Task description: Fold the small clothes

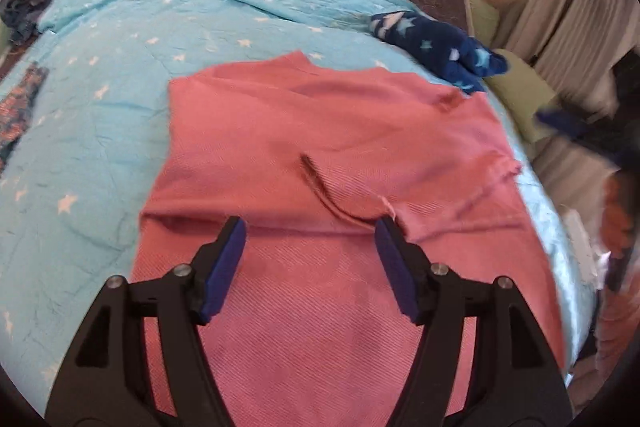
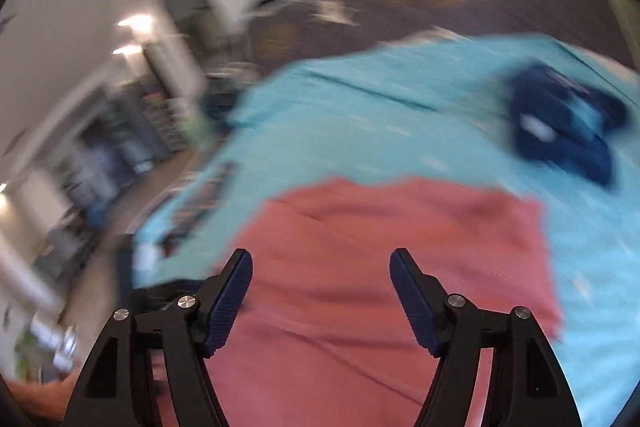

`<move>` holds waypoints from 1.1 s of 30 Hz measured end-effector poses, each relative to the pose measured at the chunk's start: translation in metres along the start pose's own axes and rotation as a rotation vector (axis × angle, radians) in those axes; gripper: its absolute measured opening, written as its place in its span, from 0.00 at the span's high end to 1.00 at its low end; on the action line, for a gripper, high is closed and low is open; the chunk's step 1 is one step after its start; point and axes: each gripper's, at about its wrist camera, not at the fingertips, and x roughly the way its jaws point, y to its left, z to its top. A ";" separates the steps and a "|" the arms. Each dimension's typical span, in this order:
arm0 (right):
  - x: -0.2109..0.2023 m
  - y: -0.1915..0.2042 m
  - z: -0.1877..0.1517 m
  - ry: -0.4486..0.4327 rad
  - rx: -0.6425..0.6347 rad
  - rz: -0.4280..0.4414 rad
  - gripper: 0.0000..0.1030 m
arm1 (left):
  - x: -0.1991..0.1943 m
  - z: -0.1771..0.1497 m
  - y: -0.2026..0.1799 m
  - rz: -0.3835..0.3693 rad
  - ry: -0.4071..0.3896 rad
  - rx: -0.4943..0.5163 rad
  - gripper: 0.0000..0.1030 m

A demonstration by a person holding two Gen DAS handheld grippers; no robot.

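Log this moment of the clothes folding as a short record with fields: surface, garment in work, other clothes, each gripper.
surface: bed with a light blue star-print blanket
garment in work: pink garment, spread on the blanket, partly folded with a dark drawstring lying on top
other clothes: dark blue star-print piece beyond the pink one; patterned piece at the blanket's left edge
left gripper: open, above the pink garment, nothing between the jaws
right gripper: open, empty, view blurred
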 end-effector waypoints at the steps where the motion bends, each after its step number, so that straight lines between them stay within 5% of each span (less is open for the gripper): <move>1: 0.000 -0.016 -0.007 0.011 0.035 -0.066 0.29 | -0.001 0.001 -0.001 -0.034 0.005 0.000 0.34; 5: -0.010 -0.076 -0.038 0.046 0.152 -0.240 0.29 | 0.000 0.001 -0.011 -0.143 0.034 0.025 0.25; 10: -0.030 -0.115 -0.062 0.045 0.268 -0.267 0.29 | 0.030 0.009 -0.017 -0.097 0.098 0.018 0.28; 12: -0.037 -0.120 -0.070 0.039 0.285 -0.277 0.29 | 0.037 0.013 -0.016 -0.086 0.114 -0.021 0.37; 13: -0.037 -0.121 -0.070 0.036 0.280 -0.286 0.29 | 0.037 0.015 -0.017 -0.097 0.111 -0.023 0.48; 14: -0.042 -0.119 -0.074 0.034 0.269 -0.295 0.29 | 0.035 0.018 -0.019 -0.118 0.112 -0.019 0.72; 16: -0.038 -0.113 -0.071 0.036 0.222 -0.328 0.29 | 0.032 0.023 -0.022 -0.164 0.129 -0.024 0.91; 26: 0.023 -0.090 -0.059 0.104 -0.023 -0.508 0.29 | -0.033 0.075 -0.044 -0.131 -0.117 0.068 0.91; 33: 0.027 -0.093 -0.047 0.061 0.005 -0.555 0.37 | -0.048 0.081 0.003 -0.047 -0.181 0.003 0.91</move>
